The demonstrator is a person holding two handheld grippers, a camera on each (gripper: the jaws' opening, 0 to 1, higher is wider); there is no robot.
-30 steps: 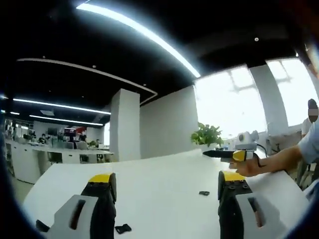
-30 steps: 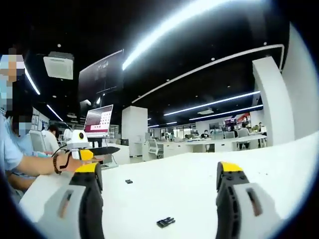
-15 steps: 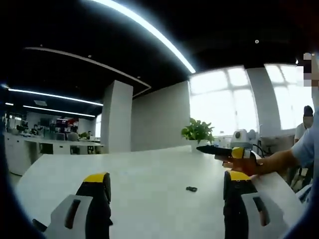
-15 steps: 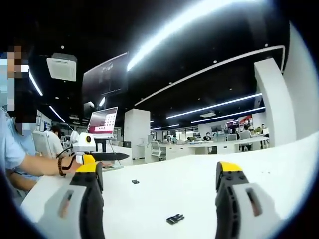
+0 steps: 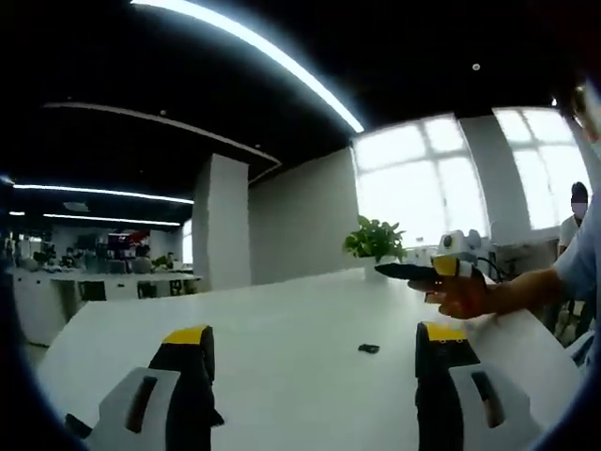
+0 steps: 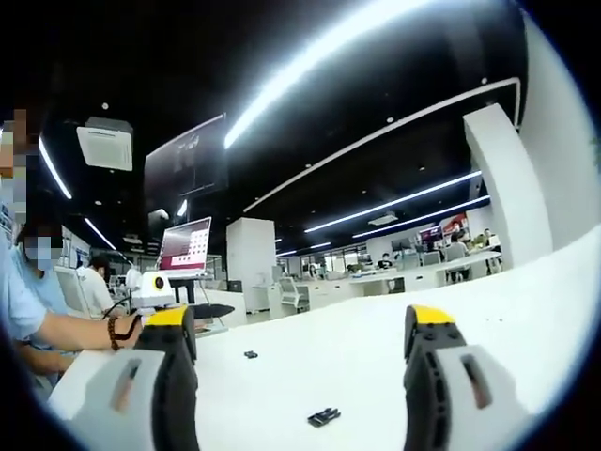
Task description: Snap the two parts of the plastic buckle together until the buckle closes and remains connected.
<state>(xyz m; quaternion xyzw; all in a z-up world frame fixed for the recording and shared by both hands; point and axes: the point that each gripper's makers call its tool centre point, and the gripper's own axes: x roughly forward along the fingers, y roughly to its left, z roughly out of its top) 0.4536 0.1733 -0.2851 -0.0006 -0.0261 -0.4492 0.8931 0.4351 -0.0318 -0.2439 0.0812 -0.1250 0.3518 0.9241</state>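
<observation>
Both tongs, left point(image 5: 315, 376) and right point(image 6: 300, 362), are hovering released above the white worktop point(image 5: 282, 329), grasping nothing; the two buckle halves point(image 6: 323, 416) point(image 6: 251, 354) are lying well apart, awaiting pickup.

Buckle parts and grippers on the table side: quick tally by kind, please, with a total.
Buckle parts on the table: 2, a near one and a far one
Grippers: 2, left and right, both with jaws apart and holding nothing
Total: 4
</observation>
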